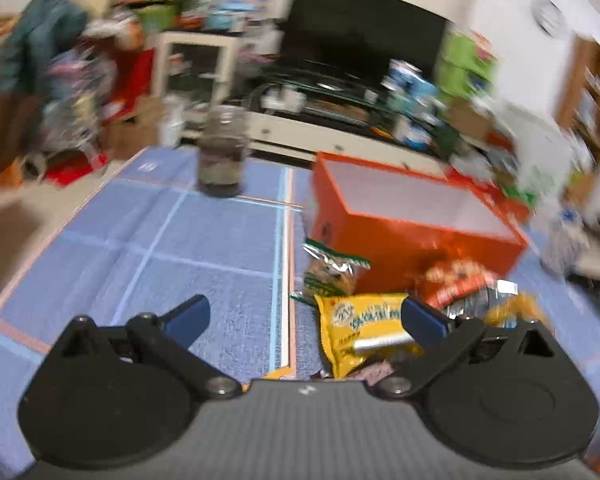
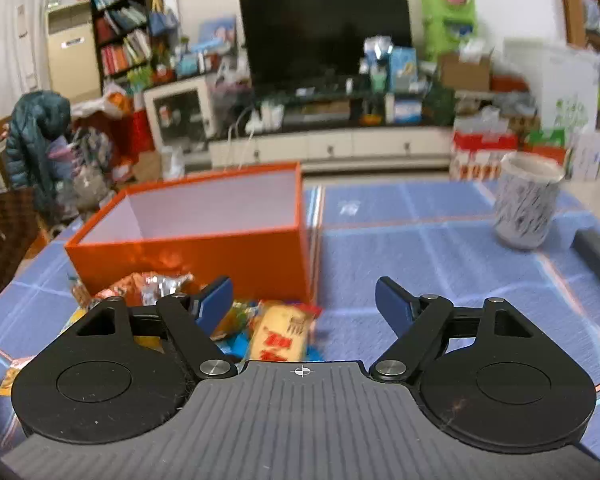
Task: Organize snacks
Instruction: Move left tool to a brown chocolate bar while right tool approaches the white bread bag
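Left gripper (image 1: 306,316) spread, nothing held; yellow snack packet (image 1: 360,330) beside right finger.

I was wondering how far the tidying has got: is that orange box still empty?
As far as visible, yes. The orange box shows only bare pale inner walls, though its floor is hidden. The snack packets lie outside, on the blue cloth.

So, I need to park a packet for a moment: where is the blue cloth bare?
Bare blue checked cloth lies between the open orange cardboard box and the white patterned cup; more lies in front of the dark glass jar. It is crowded in front of the box, where the heap of snack packets lies.
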Demonstrator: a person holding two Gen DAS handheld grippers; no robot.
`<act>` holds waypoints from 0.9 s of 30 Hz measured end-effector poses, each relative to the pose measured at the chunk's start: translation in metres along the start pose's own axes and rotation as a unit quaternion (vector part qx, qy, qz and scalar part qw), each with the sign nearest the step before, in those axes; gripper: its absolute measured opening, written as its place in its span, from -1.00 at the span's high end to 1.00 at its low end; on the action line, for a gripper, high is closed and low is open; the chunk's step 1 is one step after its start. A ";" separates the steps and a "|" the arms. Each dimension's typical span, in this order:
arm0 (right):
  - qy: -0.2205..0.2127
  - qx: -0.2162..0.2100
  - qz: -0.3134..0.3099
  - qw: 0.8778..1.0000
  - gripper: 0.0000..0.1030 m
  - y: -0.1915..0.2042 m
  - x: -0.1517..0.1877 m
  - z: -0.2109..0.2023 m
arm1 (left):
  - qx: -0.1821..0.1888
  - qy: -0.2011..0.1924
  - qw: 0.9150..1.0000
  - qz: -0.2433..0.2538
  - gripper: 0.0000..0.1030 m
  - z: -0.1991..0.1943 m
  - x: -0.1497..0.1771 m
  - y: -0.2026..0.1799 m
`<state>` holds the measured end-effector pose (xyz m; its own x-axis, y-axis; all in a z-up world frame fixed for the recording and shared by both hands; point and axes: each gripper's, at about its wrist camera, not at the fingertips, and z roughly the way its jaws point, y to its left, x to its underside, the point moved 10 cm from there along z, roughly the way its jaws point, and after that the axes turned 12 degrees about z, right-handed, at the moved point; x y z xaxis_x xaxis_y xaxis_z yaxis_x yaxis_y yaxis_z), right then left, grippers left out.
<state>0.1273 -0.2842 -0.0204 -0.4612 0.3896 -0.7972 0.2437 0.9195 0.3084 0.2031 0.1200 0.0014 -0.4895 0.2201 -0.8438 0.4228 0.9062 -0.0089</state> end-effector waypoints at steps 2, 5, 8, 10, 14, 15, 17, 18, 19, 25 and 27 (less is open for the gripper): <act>0.007 -0.007 0.000 1.000 -0.38 0.003 0.001 0.008 | 0.006 0.010 0.999 0.042 -0.95 0.004 0.003 -0.002; 0.009 0.000 -0.010 1.000 -0.36 0.005 0.002 0.020 | -0.008 0.028 0.999 0.030 -0.95 0.011 0.013 0.005; 0.010 0.009 -0.002 1.000 -0.35 0.005 0.006 0.027 | 0.000 0.041 0.999 -0.023 -0.95 0.021 0.018 -0.003; 0.008 0.013 -0.004 1.000 -0.35 0.006 0.009 0.030 | -0.009 0.040 0.999 -0.027 -0.95 0.024 0.018 -0.018; 0.005 0.016 -0.019 1.000 -0.36 0.013 0.012 0.033 | -0.015 0.041 0.999 0.020 -0.95 0.034 0.023 -0.059; 0.006 0.019 -0.026 0.999 -0.37 0.012 0.014 0.034 | -0.013 0.043 0.998 0.036 -0.95 0.037 0.024 -0.067; 0.008 0.020 -0.029 0.999 -0.38 0.011 0.016 0.036 | -0.006 0.054 0.996 0.065 -0.95 0.044 0.028 -0.081; 0.011 0.022 -0.027 0.999 -0.38 0.008 0.017 0.037 | -0.003 0.059 0.996 0.072 -0.95 0.046 0.030 -0.083; 0.016 0.023 -0.022 0.999 -0.39 0.006 0.019 0.039 | -0.001 0.062 0.995 0.075 -0.95 0.048 0.031 -0.085; 0.028 0.022 -0.010 0.999 -0.40 -0.002 0.022 0.043 | -0.009 0.076 0.997 -0.006 -0.95 0.055 0.039 -0.071; 0.021 0.021 -0.016 0.999 -0.40 0.000 0.021 0.042 | -0.024 0.070 0.996 -0.051 -0.95 0.052 0.040 -0.064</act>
<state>0.1533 -0.2783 -0.0594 -0.5051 0.3623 -0.7833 0.2629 0.9291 0.2602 0.1965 0.0520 -0.0601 -0.6311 0.1722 -0.7563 0.3307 0.9417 -0.0616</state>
